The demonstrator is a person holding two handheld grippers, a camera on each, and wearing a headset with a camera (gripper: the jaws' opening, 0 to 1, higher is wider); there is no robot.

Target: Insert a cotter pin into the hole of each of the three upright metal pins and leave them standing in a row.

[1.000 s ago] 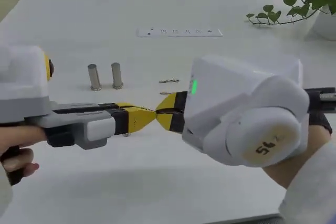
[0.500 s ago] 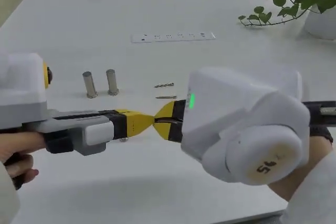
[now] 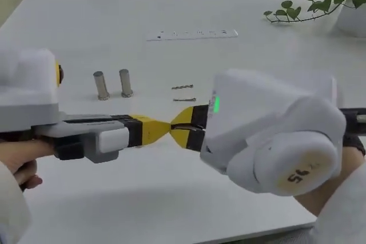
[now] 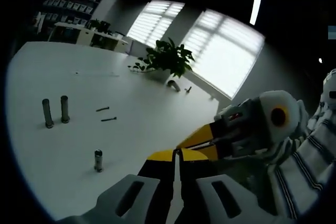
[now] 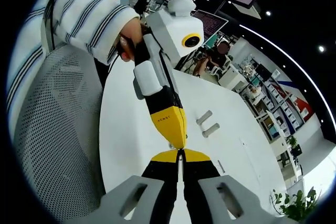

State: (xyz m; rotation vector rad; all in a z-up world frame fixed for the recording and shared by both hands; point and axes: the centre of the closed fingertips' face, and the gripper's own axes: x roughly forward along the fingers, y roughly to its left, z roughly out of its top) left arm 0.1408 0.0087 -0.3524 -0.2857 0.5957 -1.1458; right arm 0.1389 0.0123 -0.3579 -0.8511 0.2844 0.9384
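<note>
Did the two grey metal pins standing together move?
No. The two upright grey metal pins sit just as far from the white power strip as before; only the camera shifted.

Reads as "56", tilted, in dark digits on the round beige cap (image 3: 300, 174) at the back of the right gripper (image 3: 176, 130). Carries a small dark word, too small to read, on a yellow jaw of the left gripper (image 5: 177, 142).

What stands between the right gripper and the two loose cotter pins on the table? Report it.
Nothing visible does. The cotter pins lie on the bare table just beyond the shut jaws of the right gripper. The left gripper meets it tip to tip from the side, off that path.
</note>
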